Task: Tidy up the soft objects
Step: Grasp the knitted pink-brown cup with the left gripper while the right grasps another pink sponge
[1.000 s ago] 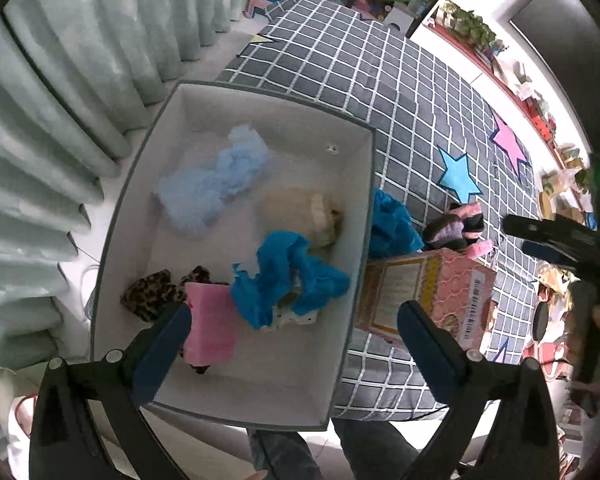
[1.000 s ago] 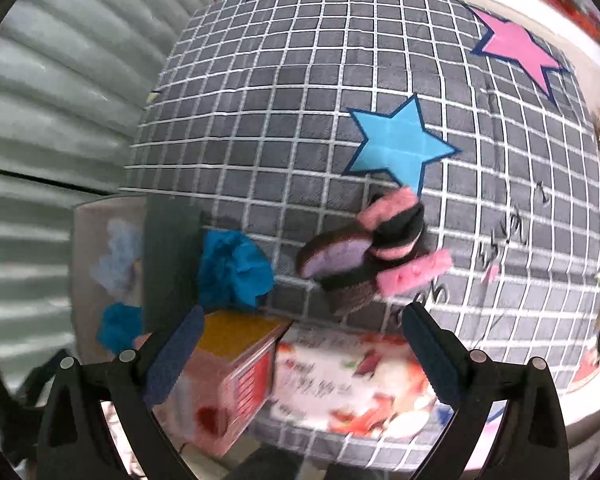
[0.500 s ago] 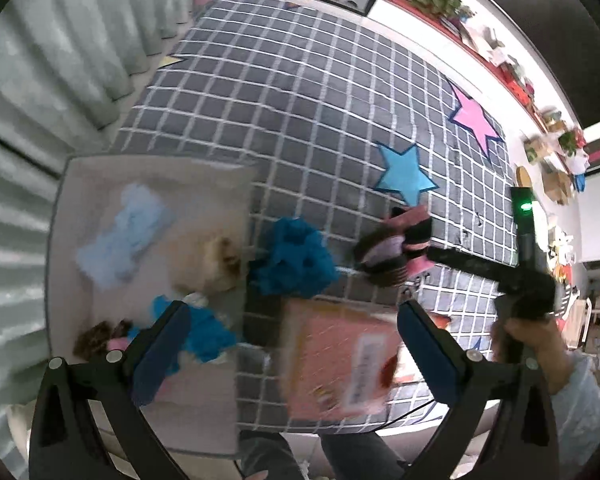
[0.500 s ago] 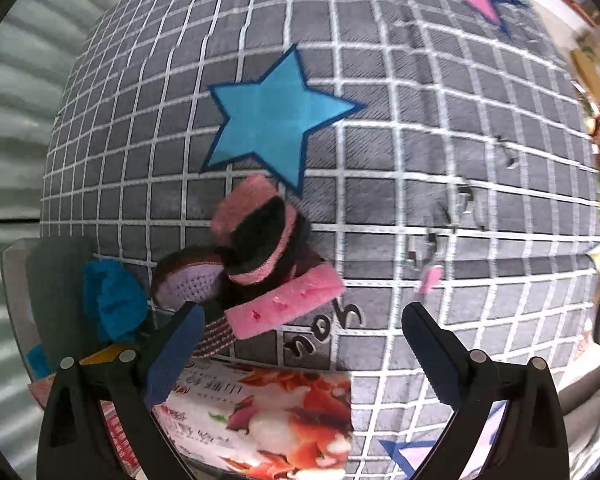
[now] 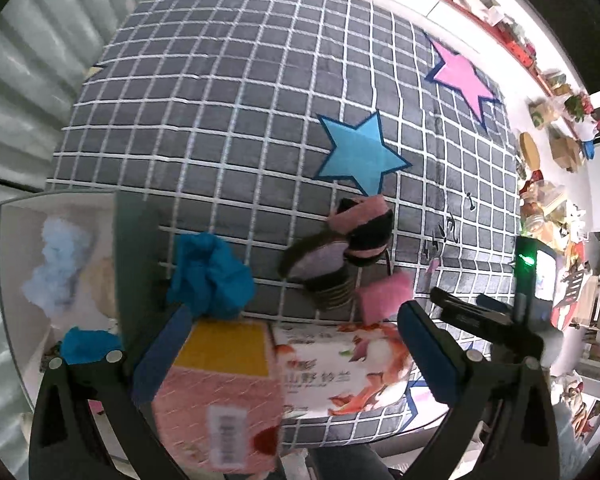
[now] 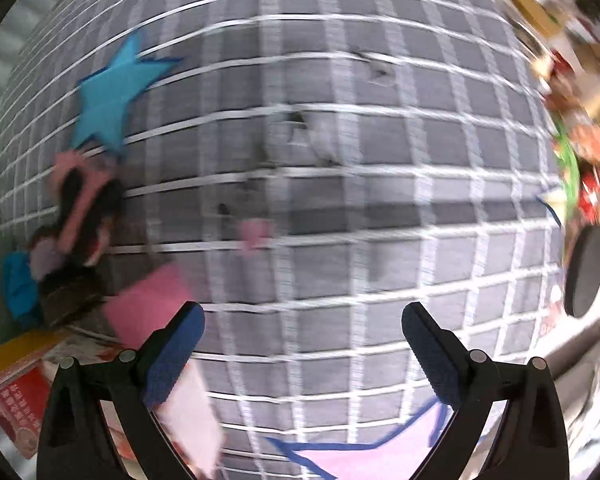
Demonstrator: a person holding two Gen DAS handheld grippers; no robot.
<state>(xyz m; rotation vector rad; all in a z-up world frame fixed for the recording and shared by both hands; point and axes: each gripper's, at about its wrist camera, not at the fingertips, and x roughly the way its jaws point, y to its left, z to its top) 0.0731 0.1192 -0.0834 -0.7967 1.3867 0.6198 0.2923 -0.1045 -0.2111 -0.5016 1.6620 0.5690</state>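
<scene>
On the grey checked mat (image 5: 240,120) lie a crumpled blue cloth (image 5: 210,276), a pink-and-black fuzzy pile (image 5: 340,256) and a flat pink piece (image 5: 384,298). My left gripper (image 5: 296,356) is open above a pink carton (image 5: 216,392), with nothing between its fingers. A white-lined bin (image 5: 16,216) at the left holds a pale blue fluffy item (image 5: 56,256), a beige one and another blue cloth (image 5: 88,344). The right wrist view is blurred. There my right gripper (image 6: 302,354) is open and empty over the mat, and the pink piece (image 6: 148,304) lies just left of its left finger.
A flat printed pack (image 5: 340,364) lies beside the pink carton at the mat's near edge. The right gripper's black body with a green light (image 5: 528,280) sits at the right of the left view. Cluttered shelves and boxes (image 5: 560,140) line the floor beyond the mat.
My left gripper has swung right, from over the bin to the mat's near edge. My right gripper has swung right, and the fuzzy pile has slid to the left side of its view.
</scene>
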